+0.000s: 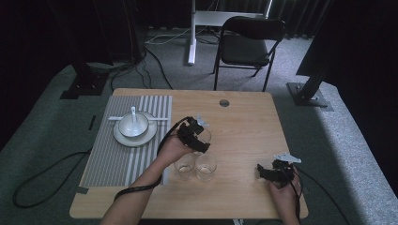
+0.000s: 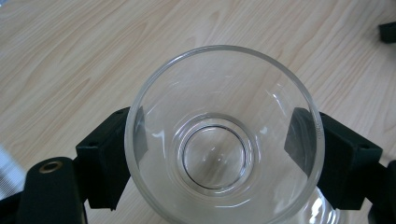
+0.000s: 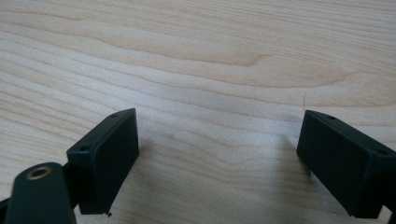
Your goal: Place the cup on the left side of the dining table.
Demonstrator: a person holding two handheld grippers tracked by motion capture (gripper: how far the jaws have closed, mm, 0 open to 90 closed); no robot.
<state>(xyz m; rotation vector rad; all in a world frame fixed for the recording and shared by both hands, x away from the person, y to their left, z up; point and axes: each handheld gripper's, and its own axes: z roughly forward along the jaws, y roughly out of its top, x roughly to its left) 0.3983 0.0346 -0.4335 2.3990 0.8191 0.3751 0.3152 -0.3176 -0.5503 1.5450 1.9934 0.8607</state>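
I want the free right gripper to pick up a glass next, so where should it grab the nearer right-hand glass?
Grip the right-hand glass across its side wall, probably coming from its right: it stands upright, and another glass sits close on its left.

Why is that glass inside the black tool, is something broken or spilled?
Nothing looks broken or spilled. The left tool has its jaws on either side of a clear, empty glass above the wooden table. Two more glasses stand upright nearby, and the bowl sits neatly on its plate.
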